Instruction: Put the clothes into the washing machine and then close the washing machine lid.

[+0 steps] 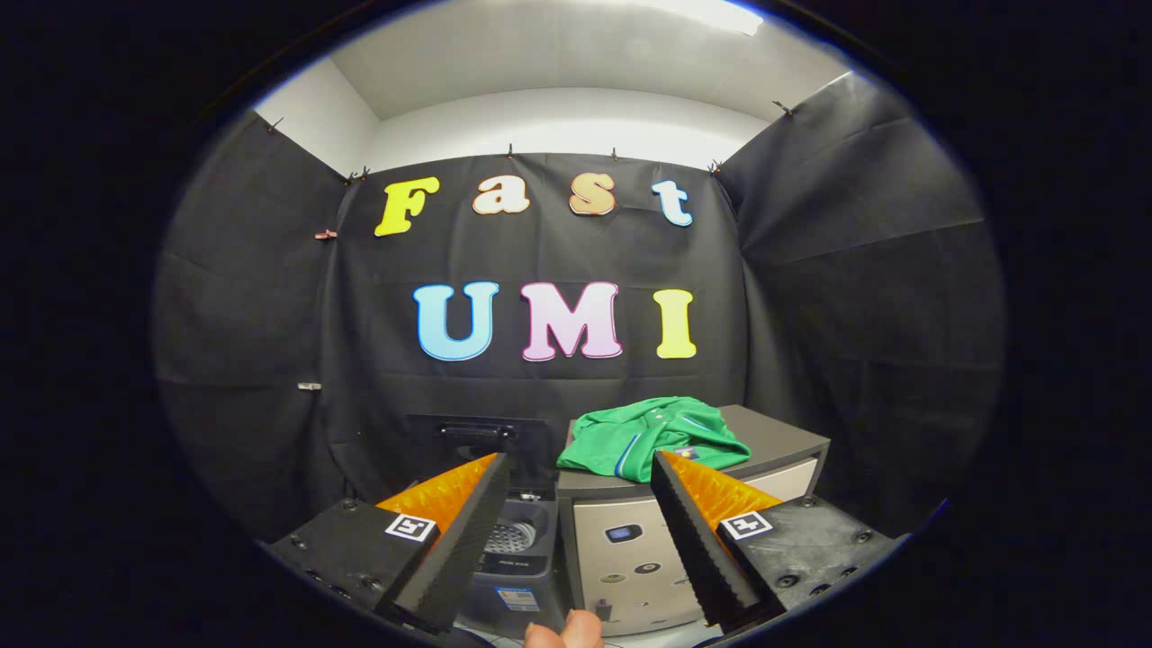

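Observation:
A green garment (650,436) lies crumpled on top of a grey cabinet-like unit (781,447) beyond my fingers, slightly toward the right one. To its left stands a small washing machine (515,544) with its dark lid (477,434) raised upright, and the drum opening (510,536) shows just past my left finger. My gripper (578,468) is open, its fingers wide apart with nothing between them, held back from both the garment and the machine.
Black cloth walls close the booth behind and on both sides. The grey unit has a light front panel (621,558) facing me. A person's fingertips (564,633) show low between my fingers.

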`<action>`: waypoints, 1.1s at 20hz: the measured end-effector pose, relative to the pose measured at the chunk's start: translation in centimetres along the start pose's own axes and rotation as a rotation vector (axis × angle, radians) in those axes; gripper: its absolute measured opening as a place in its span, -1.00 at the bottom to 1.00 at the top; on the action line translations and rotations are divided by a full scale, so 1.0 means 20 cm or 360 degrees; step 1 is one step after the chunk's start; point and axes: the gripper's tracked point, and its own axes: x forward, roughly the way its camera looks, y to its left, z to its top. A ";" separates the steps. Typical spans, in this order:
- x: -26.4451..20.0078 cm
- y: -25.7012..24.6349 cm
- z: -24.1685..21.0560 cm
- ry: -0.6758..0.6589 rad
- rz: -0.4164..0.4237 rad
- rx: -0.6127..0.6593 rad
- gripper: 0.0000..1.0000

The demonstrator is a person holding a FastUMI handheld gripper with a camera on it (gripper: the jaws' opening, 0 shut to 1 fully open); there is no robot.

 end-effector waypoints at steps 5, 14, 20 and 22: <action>0.13 -0.16 0.13 0.0035 -0.0156 -0.0007 0.98; 0.72 -0.43 0.16 0.0401 -0.0372 0.0111 0.97; 1.15 -0.58 -0.07 0.0868 -0.0482 0.0039 0.99; 1.28 -0.55 -0.12 0.0965 -0.0421 -0.0001 1.00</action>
